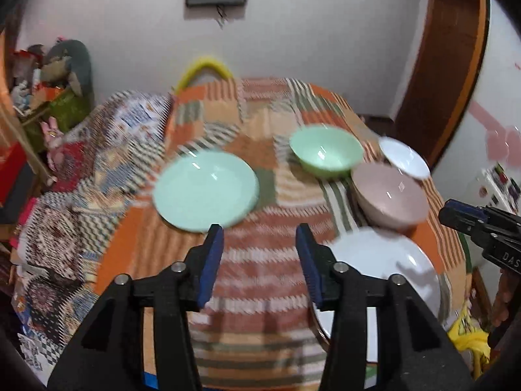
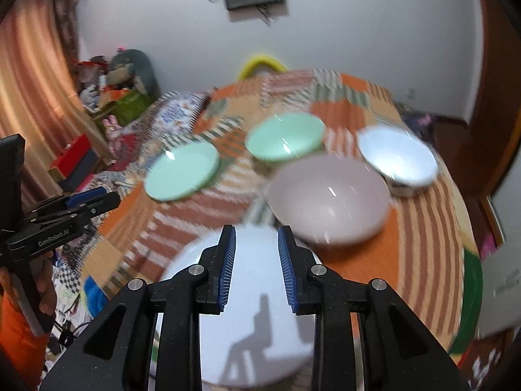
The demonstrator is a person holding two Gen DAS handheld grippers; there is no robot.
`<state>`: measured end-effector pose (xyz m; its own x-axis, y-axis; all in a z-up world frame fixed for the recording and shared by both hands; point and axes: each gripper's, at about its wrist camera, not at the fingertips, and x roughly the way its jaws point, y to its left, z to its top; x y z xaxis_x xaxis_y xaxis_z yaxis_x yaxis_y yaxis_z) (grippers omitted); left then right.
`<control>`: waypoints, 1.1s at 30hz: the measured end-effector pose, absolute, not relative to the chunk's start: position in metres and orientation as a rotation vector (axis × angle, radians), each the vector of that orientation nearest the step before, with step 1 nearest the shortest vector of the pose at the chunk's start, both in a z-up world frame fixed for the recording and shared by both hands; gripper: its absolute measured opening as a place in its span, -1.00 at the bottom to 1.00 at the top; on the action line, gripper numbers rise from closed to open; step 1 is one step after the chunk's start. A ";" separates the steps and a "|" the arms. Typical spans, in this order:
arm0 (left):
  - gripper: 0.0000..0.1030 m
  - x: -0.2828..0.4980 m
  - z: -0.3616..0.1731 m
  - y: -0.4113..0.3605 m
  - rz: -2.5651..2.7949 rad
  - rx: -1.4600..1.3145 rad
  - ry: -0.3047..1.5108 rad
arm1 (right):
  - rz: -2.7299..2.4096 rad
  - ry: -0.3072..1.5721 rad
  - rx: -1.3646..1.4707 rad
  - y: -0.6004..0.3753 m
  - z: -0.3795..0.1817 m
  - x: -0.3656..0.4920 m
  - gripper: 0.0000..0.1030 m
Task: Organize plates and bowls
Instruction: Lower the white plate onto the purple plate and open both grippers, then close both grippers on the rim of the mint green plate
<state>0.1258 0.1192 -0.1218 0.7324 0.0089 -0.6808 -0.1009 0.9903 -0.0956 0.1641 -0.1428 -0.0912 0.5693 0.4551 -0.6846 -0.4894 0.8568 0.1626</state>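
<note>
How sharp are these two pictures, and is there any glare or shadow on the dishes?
Left wrist view: the tablecloth and green plate are smeared by motion blur, while the left gripper stays crisp. Right wrist view: similar blur, streaky highlights on the pink bowl, and a gripper-shaped shadow on the white plate. Both bend straight lines, fisheye-style.

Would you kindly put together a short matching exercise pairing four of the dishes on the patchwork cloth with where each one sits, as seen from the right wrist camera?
Dishes:
1. green plate
2. green bowl
3. pink bowl
4. white plate

Places:
A. nearest the camera, beneath the right gripper
B. between the white plate and the white bowl
C. farthest left on the cloth
D. toward the far side, behind the pink bowl

Pairs: 1-C, 2-D, 3-B, 4-A
</note>
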 end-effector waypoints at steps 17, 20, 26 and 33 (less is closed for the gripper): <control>0.10 0.177 -0.123 0.258 0.243 -0.235 0.735 | 0.697 0.802 -0.076 -0.036 -0.093 0.251 -0.22; 0.10 0.196 -0.140 0.277 0.261 -0.233 0.773 | 0.697 0.832 -0.089 -0.022 -0.104 0.266 -0.22; 0.10 0.235 -0.185 0.301 0.244 -0.251 0.848 | 0.696 0.916 -0.127 0.012 -0.133 0.298 -0.22; 0.10 0.271 -0.234 0.306 0.156 -0.264 0.922 | 0.711 1.015 -0.209 0.046 -0.168 0.320 -0.22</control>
